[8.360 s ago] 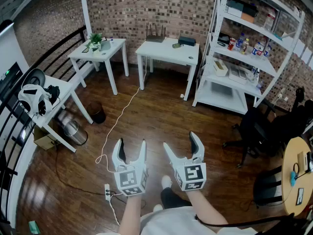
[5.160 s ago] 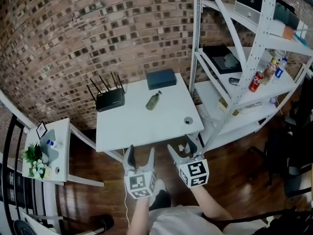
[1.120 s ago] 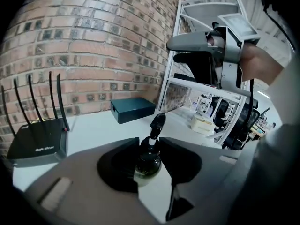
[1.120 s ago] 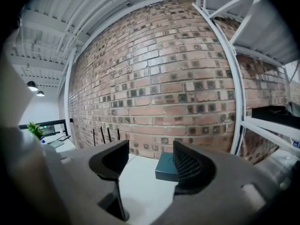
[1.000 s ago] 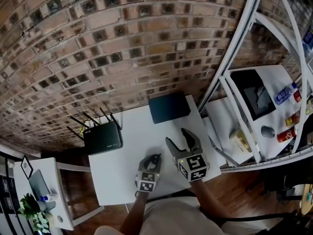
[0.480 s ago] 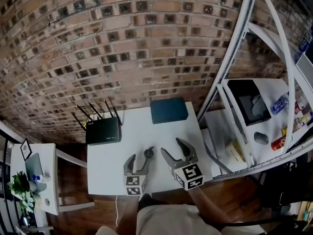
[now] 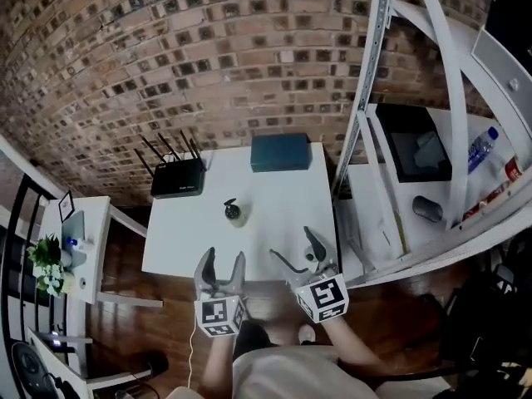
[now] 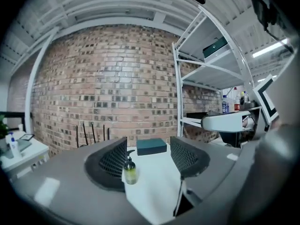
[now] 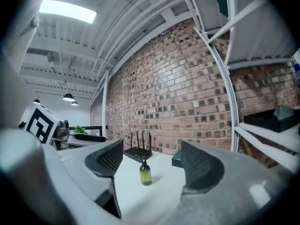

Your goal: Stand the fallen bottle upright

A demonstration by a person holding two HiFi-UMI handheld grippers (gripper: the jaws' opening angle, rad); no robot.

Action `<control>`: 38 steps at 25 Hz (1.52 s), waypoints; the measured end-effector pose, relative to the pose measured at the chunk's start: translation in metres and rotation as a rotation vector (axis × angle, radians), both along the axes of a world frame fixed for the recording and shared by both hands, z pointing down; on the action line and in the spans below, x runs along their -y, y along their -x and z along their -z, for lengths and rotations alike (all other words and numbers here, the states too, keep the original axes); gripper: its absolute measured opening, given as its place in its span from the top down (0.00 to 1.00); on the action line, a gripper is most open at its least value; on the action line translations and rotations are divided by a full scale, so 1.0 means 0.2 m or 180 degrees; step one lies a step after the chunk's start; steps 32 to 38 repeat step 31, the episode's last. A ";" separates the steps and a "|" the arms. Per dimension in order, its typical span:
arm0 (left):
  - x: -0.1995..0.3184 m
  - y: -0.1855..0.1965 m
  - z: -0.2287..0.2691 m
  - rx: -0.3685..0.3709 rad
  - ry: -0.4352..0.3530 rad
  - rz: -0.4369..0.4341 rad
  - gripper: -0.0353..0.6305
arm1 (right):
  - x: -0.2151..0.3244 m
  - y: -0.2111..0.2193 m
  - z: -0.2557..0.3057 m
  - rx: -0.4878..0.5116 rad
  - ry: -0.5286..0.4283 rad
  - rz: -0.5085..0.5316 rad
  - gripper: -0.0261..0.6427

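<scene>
The left gripper (image 8: 148, 149) has its 2 mesh-faced jaws apart and opening, with nothing pressed between them. Past them lies a white table (image 8: 157, 184). On it a small bottle (image 8: 130, 171) of yellow-green liquid with a dark pump top stands upright, showing just beside the left jaw's inner edge, out on the tabletop. Farther back sits a flat teal box (image 8: 151, 146). The thin antennas of a router (image 8: 93, 134) rise behind the left jaw, against the brick wall (image 8: 108, 78). White shelving (image 8: 206, 78) stands at the right.
</scene>
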State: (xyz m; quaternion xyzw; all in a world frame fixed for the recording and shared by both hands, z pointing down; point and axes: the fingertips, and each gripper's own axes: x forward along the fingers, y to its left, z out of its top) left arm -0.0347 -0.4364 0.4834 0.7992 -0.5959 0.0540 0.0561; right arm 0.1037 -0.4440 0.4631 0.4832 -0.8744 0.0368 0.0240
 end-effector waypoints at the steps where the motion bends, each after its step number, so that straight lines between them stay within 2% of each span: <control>1: -0.04 -0.01 0.05 0.0051 -0.0045 0.0009 0.49 | -0.03 0.00 0.05 -0.0006 -0.0100 -0.0002 0.41; 3: -0.10 -0.02 0.13 0.0093 -0.0132 0.0002 0.49 | -0.08 0.01 0.14 -0.0073 -0.0258 0.0001 0.35; 5: -0.13 -0.04 0.17 0.0102 -0.0192 -0.0025 0.49 | -0.11 0.04 0.18 -0.0185 -0.0311 0.0001 0.34; 9: -0.21 0.01 0.21 0.0121 -0.0249 -0.0079 0.48 | -0.17 0.10 0.18 -0.0231 -0.0270 -0.0109 0.34; 13: -0.30 0.15 0.26 0.0099 -0.0309 -0.0014 0.47 | -0.20 0.20 0.17 -0.0169 -0.0230 -0.0193 0.34; 17: -0.37 0.33 0.23 0.0030 -0.0201 0.0046 0.48 | -0.24 0.34 0.18 -0.0168 -0.0206 -0.0184 0.34; 21: -0.40 0.45 0.24 -0.0002 -0.0288 0.0128 0.48 | -0.27 0.44 0.20 -0.0172 -0.0263 -0.0159 0.34; 26: -0.44 0.50 0.21 -0.0021 -0.0255 0.0100 0.48 | -0.31 0.49 0.17 -0.0180 -0.0240 -0.0159 0.34; 31: -0.47 0.53 0.15 -0.0073 -0.0091 0.0065 0.48 | -0.33 0.54 0.17 -0.0169 -0.0257 -0.0120 0.34; 38: -0.47 0.53 0.15 -0.0073 -0.0091 0.0065 0.48 | -0.33 0.54 0.17 -0.0169 -0.0257 -0.0120 0.34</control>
